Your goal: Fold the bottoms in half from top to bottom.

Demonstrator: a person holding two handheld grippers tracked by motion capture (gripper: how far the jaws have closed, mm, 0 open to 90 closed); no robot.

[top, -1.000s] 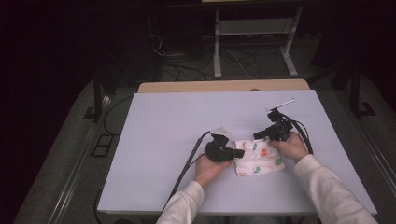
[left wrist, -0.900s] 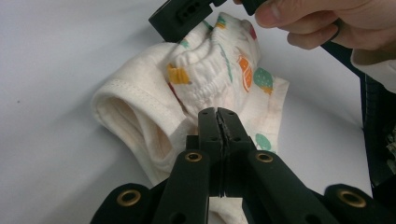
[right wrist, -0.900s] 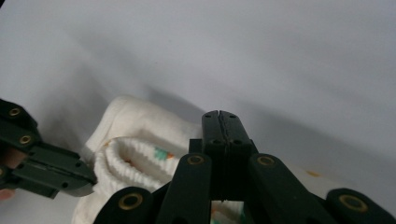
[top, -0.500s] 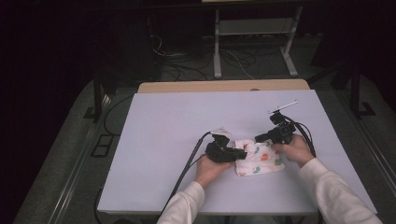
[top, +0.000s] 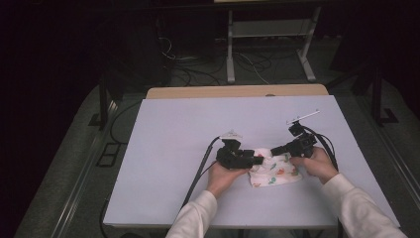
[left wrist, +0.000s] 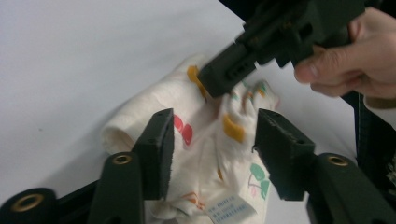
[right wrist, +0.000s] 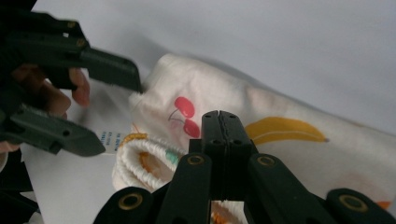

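White sleeves come in from the near edge of the lilac-grey worktop, each hand carrying a black gripper. Between them, on the near right part of the worktop, lies the cloth: a small white garment printed with cherries and bananas, bunched and partly folded, its long axis running left to right across the table.

The left gripper sits at the cloth's left end, pointing right. Its jaws have just been opening; in the left gripper view they stand apart on either side of the rumpled fabric and its care label, with a gap showing between pads and cloth, so they have let go and press on nothing. The cloth lies straight ahead of them and slightly below.

The right gripper reaches in from the far right, pointing left toward the other. Its jaws are clenched tight together, and in the right gripper view the printed fabric rises just behind their tips while more of it bunches beneath them, so they appear to pinch a fold of the cloth near its upper edge.

Judging from this, the right hand holds the cloth while the left, freed, is nearer the loose left end; any fresh grasp there means moving along the cloth's long axis to a new edge before closing.
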